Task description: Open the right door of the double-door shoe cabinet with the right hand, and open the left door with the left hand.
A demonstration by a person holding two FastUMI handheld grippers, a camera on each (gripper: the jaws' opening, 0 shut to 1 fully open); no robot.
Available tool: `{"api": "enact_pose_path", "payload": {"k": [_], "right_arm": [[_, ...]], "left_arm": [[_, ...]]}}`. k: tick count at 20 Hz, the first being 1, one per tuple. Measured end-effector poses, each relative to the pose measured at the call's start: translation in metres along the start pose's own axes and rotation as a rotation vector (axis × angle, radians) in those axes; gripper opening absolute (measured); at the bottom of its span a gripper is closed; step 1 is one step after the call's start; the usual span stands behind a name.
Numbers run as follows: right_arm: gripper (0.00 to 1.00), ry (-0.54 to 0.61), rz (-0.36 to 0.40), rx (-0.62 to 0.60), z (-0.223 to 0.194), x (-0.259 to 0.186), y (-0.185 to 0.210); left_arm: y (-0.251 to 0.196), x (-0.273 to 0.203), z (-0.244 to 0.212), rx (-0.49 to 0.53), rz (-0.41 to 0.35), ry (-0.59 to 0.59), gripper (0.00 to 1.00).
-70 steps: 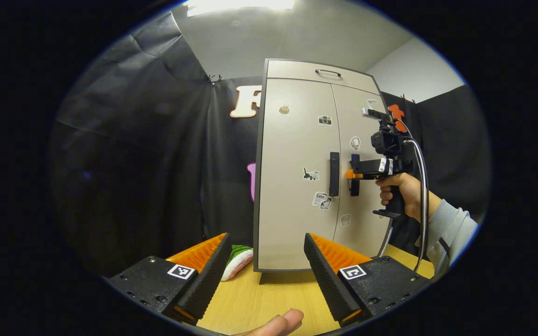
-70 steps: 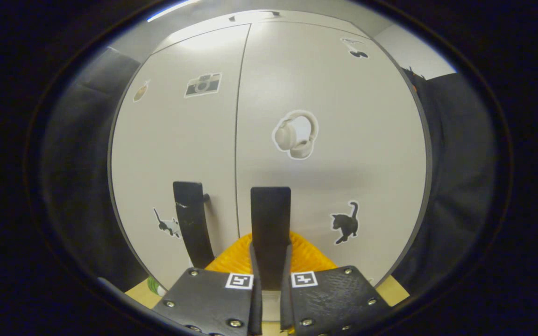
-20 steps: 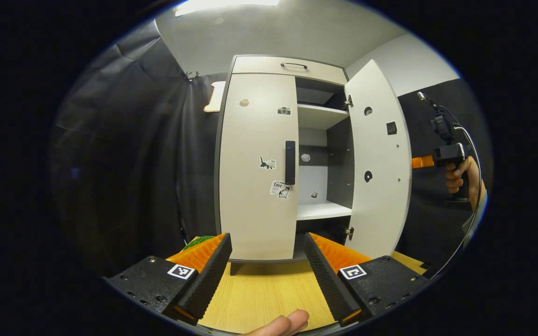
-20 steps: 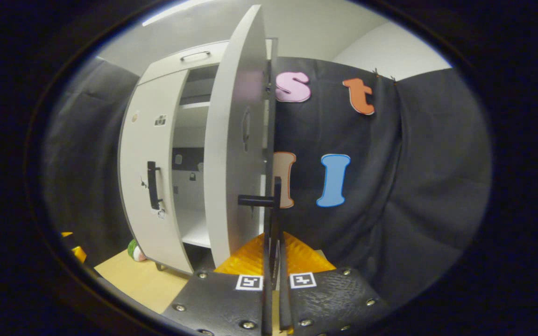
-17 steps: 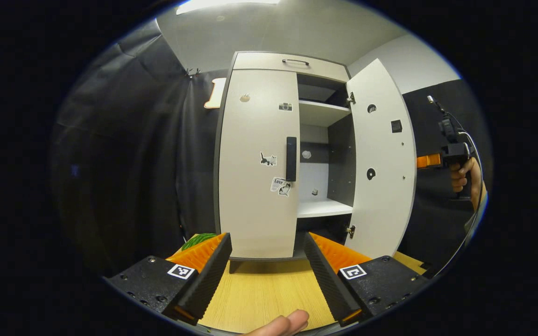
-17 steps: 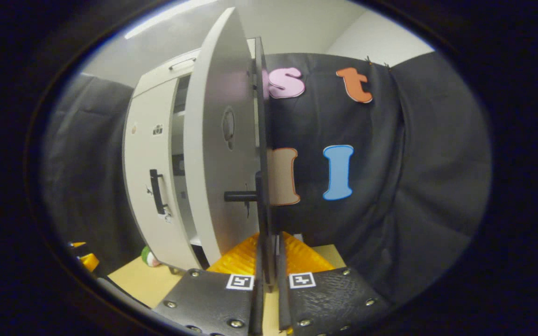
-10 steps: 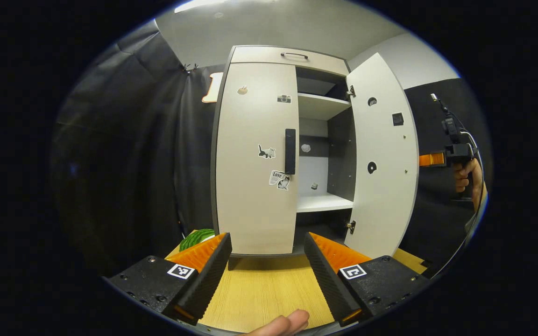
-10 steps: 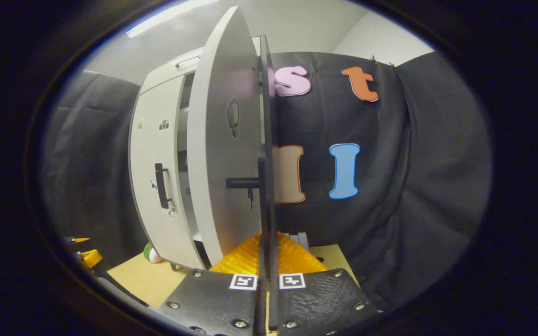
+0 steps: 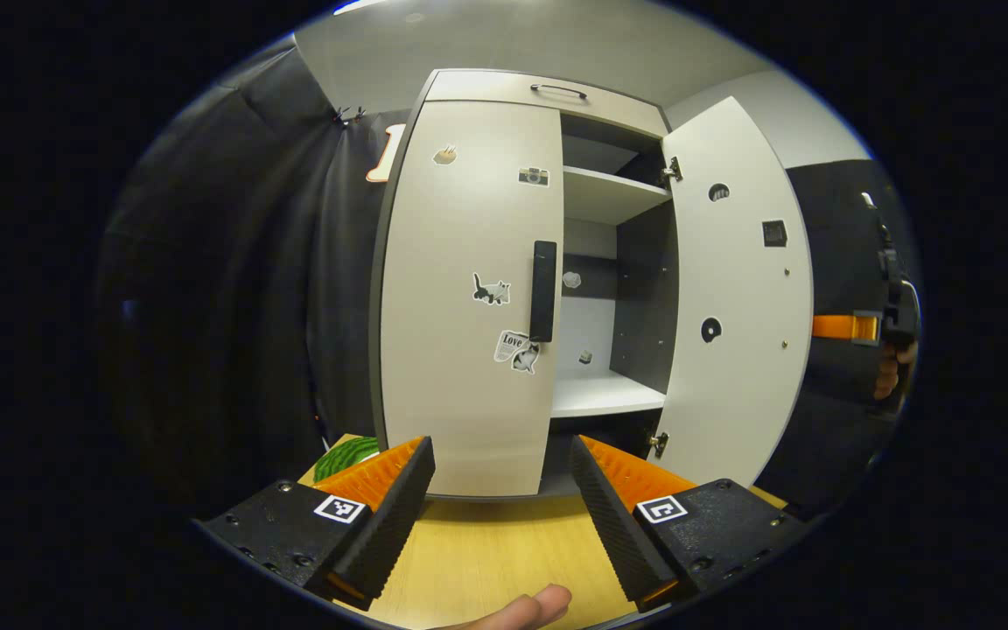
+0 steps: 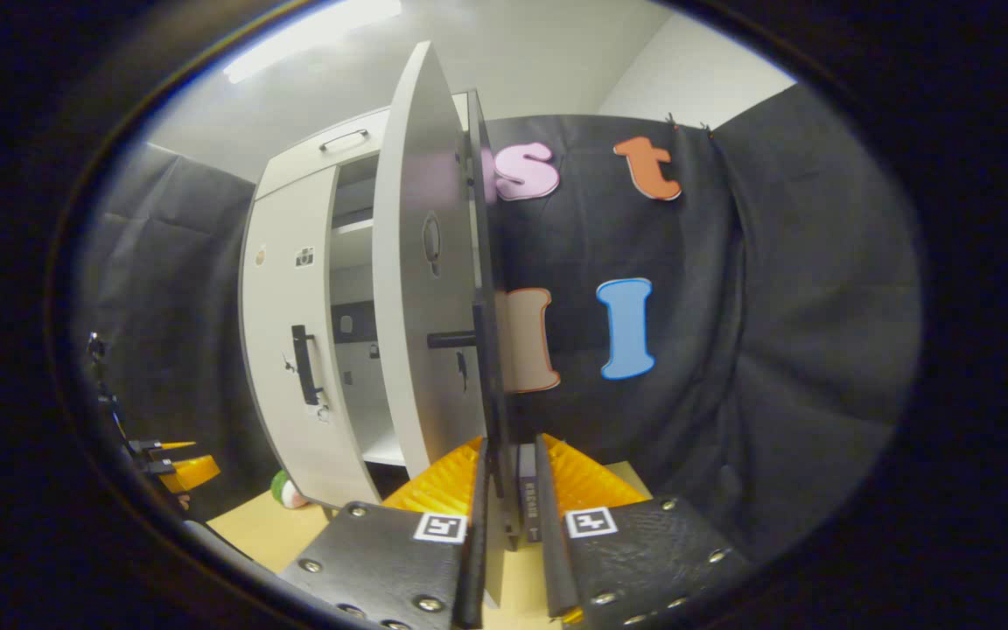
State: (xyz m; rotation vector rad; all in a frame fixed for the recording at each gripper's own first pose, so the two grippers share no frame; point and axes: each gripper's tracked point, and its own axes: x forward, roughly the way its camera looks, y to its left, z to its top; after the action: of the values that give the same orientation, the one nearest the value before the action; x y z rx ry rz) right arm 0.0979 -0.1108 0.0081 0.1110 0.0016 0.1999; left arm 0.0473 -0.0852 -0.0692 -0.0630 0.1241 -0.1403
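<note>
Right claw (image 10: 508,525): fingers parted slightly either side of the right door's handle (image 10: 493,394), apparently released. Right door (image 9: 736,289): swung wide, shelves (image 9: 605,194) exposed; this half judged done. Left claw (image 9: 500,507): spread wide, nothing held, over the surface (image 9: 486,560), short of the cabinet (image 9: 548,92). Left door (image 9: 465,289): shut, handle (image 9: 542,290) untouched; opening remains.

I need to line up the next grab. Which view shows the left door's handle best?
The left gripper view: the left door's handle faces the camera as a dark upright bar on the closed left door, straight ahead of the open left claw. The right gripper view shows the handle small, from the side.
</note>
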Motion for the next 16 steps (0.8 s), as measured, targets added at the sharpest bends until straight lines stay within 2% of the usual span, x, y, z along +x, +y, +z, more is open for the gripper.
{"api": "enact_pose_path", "payload": {"k": [1,2,5,6,7,9,11,14,16], "right_arm": [[0.43,-0.017,0.003,0.011,0.003,-0.012,0.002],[0.5,-0.027,0.003,0.028,0.003,-0.025,0.005],[0.93,-0.073,-0.021,0.057,0.009,-0.057,0.0],[1.0,-0.081,-0.023,0.058,0.009,-0.066,0.002],[0.97,-0.084,-0.025,0.068,0.009,-0.076,0.003],[1.0,-0.107,0.006,0.073,0.013,-0.091,0.012],[1.0,-0.112,0.001,0.069,0.011,-0.102,0.013],[1.0,-0.095,-0.001,0.052,0.001,-0.118,0.022],[1.0,-0.107,-0.006,0.044,-0.001,-0.129,0.027]], "left_arm": [[-0.001,0.009,0.001,-0.007,-0.007,0.004,0.97],[0.0,0.018,0.003,-0.019,-0.007,0.009,0.97],[-0.001,0.046,0.008,-0.033,-0.02,0.02,0.97],[-0.002,0.053,0.012,-0.028,-0.023,0.023,0.97],[-0.004,0.06,0.016,-0.023,-0.028,0.018,0.97],[-0.014,0.075,0.027,-0.028,-0.062,0.002,0.96],[-0.017,0.092,0.039,-0.019,-0.058,-0.005,0.96],[-0.033,0.121,0.069,0.01,-0.09,-0.069,0.96],[-0.032,0.14,0.08,0.023,-0.061,-0.075,0.96]]}}
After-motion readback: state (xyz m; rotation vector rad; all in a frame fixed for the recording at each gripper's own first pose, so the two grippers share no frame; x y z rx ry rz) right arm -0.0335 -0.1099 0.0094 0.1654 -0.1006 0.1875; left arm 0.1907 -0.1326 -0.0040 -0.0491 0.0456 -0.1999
